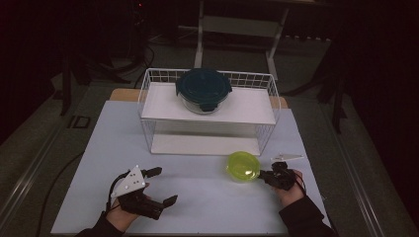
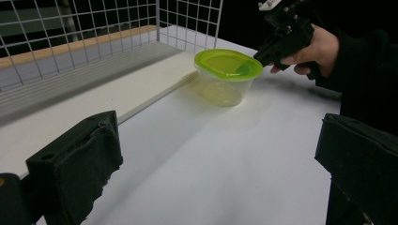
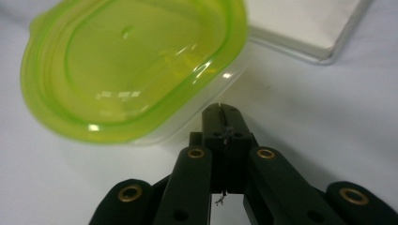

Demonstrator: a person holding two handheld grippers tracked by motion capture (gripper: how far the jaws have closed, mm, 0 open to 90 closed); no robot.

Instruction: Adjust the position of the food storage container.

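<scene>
The right gripper (image 1: 264, 175) is at the right side of the table (image 1: 197, 207), near the front edge. Its jaws are pressed tight together, with nothing between them. Their tip sits right at the rim of the small green tub (image 1: 243, 166), just under its green lid (image 3: 136, 65). I cannot tell if the tip really touches the tub or is only just beside it.

The green tub stands on the table in front of the wire rack (image 1: 148, 89), close to the rack's right front corner. Its lid is on. It looks like the tub is meant to go onto the rack, maybe pushed or nudged along by the shut jaws. That job looks like it has only just begun, because the tub is on the table and not on a shelf yet.

The left gripper (image 1: 160, 185) rests near the front left corner of the table. Its jaws are spread wide and hold nothing. It is well away from the tub.

Now let us count. There are two grippers. There is one green tub with one lid. There is one rack with two white shelves. On the top shelf (image 1: 247, 111) sits one round glass bowl with a dark blue lid (image 1: 203, 88). The bottom shelf has nothing on it.
</scene>
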